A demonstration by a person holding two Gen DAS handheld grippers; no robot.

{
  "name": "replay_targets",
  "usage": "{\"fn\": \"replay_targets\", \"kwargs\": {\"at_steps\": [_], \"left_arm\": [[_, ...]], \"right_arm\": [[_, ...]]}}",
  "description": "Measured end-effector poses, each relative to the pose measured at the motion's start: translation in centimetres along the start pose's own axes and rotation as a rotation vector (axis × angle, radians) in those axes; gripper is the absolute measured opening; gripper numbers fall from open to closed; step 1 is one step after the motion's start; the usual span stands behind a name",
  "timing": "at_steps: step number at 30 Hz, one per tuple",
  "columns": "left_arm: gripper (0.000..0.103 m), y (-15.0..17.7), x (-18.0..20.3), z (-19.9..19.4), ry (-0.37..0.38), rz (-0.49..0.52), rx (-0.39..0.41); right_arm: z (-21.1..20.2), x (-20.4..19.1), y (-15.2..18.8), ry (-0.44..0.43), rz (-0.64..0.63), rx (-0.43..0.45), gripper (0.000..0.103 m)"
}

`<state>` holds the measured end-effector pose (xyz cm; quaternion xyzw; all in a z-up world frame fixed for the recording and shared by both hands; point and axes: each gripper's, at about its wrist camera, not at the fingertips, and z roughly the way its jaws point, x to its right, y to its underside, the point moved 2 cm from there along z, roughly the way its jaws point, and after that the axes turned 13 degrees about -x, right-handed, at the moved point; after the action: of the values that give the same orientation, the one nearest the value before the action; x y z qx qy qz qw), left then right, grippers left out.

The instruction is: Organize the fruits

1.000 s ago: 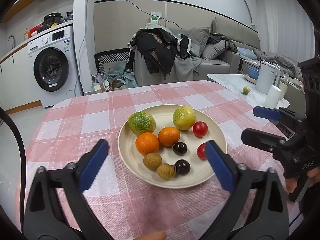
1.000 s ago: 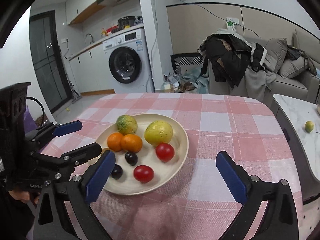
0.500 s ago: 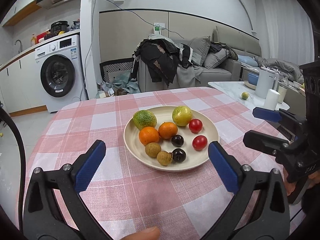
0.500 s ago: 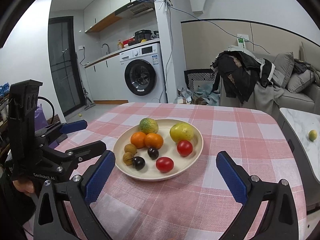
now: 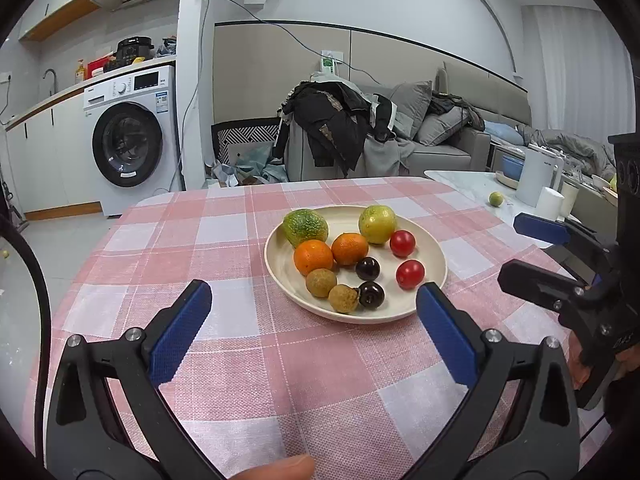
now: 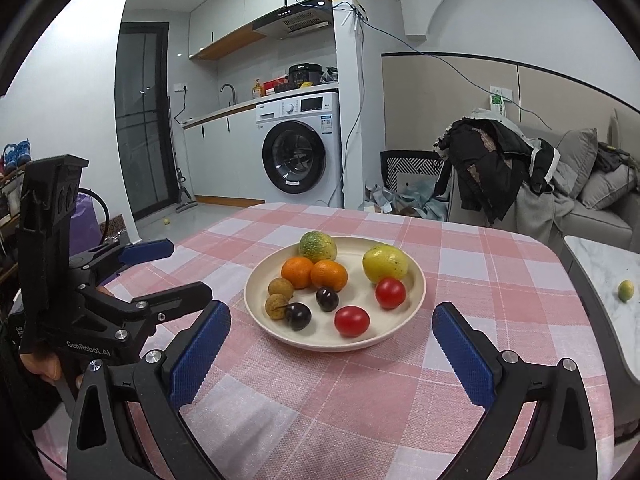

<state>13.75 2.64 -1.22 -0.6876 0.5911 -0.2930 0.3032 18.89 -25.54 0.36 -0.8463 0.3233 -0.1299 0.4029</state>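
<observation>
From the left wrist camera, a round cream plate [image 5: 276,268] sits on a table covered by a pink-and-white checked tablecloth [image 5: 208,240], right of the table's middle and nearer its far edge than its near one. The plate holds a green citrus fruit [image 5: 305,226], a yellow-green fruit [image 5: 377,224], two oranges [image 5: 313,257], two red cherry tomatoes [image 5: 409,274], two dark cherries [image 5: 367,268] and two brown longans [image 5: 321,282]. The left gripper [image 5: 312,308] hovers near the plate's near rim, its blue-padded fingers spread wide and holding nothing. Bare cloth stretches to the table's left edge. The right gripper [image 5: 524,248] shows at the table's right edge, fingers parted. From the right wrist camera, the same plate [image 6: 416,280] lies ahead in the table's middle, fruits [image 6: 318,246] grouped toward its left and far side, tomatoes [image 6: 352,321] nearest. The right gripper [image 6: 332,326] is released, empty, above open cloth by the near edge. The left gripper [image 6: 176,270] sits at the table's left edge, fingers apart. A small green fruit [image 6: 625,290] rests on a marble side table [image 6: 600,264].
</observation>
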Motion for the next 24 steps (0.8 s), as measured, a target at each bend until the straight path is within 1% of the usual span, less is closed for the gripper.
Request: {"fn": "replay_targets", "kwargs": {"at_steps": [8,24], "left_arm": [[0.102,-0.2,0.1,-0.2,0.002,0.002,0.021],[0.102,-0.2,-0.1,-0.2,0.011,-0.015,0.011]], "right_arm": [[-0.2,0.8,0.1,-0.005,0.035,0.010,0.103],[0.1,1.0,0.0,-0.004,0.048,0.004,0.103]]}}
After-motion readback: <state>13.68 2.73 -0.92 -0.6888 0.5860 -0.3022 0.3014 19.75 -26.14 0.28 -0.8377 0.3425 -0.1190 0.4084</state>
